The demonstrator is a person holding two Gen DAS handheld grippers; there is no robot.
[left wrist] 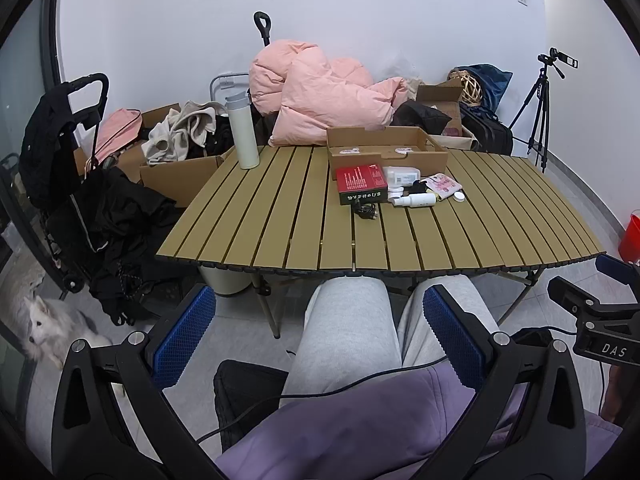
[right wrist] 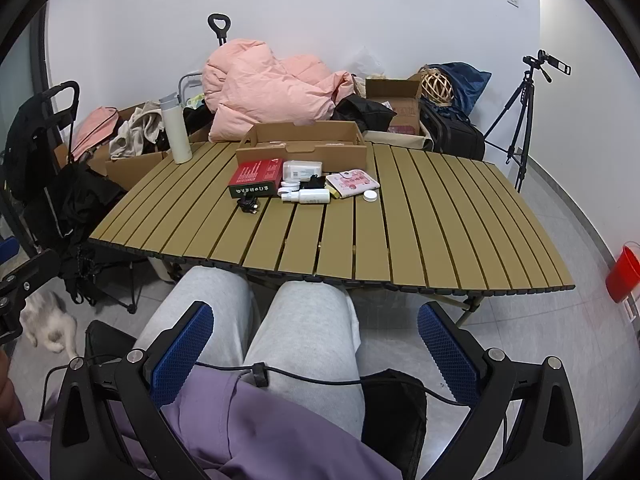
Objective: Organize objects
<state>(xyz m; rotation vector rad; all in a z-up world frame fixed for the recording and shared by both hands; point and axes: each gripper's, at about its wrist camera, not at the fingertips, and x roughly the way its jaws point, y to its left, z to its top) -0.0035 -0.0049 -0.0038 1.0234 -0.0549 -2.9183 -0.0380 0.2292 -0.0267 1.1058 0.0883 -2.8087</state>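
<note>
Above the seated person's lap, the left gripper (left wrist: 320,336) and right gripper (right wrist: 316,344) both hang with jaws wide apart and nothing between them, well short of the slatted table (left wrist: 280,220). Across it, the red box (left wrist: 361,183), white bottle (left wrist: 416,200), pink pouch (left wrist: 442,186) and black cable (left wrist: 365,213) crowd just before the open cardboard box (left wrist: 384,148). Risk: reaching into that tight cluster could nudge the lying bottle rolling, or snag the cable

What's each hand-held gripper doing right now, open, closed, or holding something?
Left hand-held gripper: open, holding nothing.
Right hand-held gripper: open, holding nothing.
</note>
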